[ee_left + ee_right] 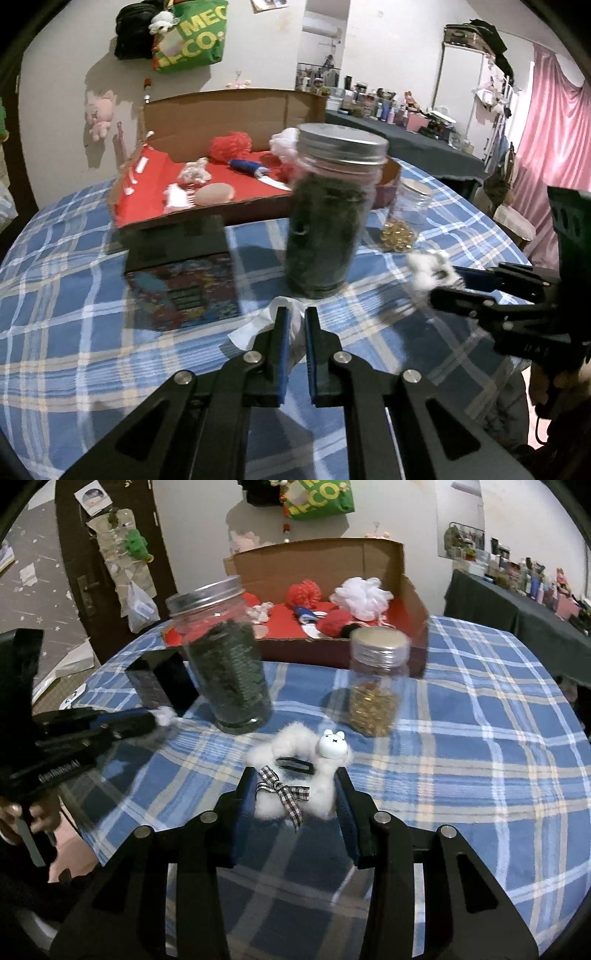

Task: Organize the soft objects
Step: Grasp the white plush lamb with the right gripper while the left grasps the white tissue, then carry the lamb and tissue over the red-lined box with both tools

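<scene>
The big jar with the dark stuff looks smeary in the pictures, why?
Left wrist view: the big jar is motion-blurred, its lid edges ghosted. Right wrist view: it looks softly smeared too, and leans because the fisheye lens bends things near the edges; the small jar is blurry as well.

The green bag (192, 35) hanging on the wall reads "MEC" and "ECO"

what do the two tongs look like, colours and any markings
Both the left tongs and right tongs are black scissor-like linkages with silver round rivets and blue pads on the inner faces of the fingers. From the right camera, the side of the left tongs carries small white lettering, too blurred to read.
</scene>
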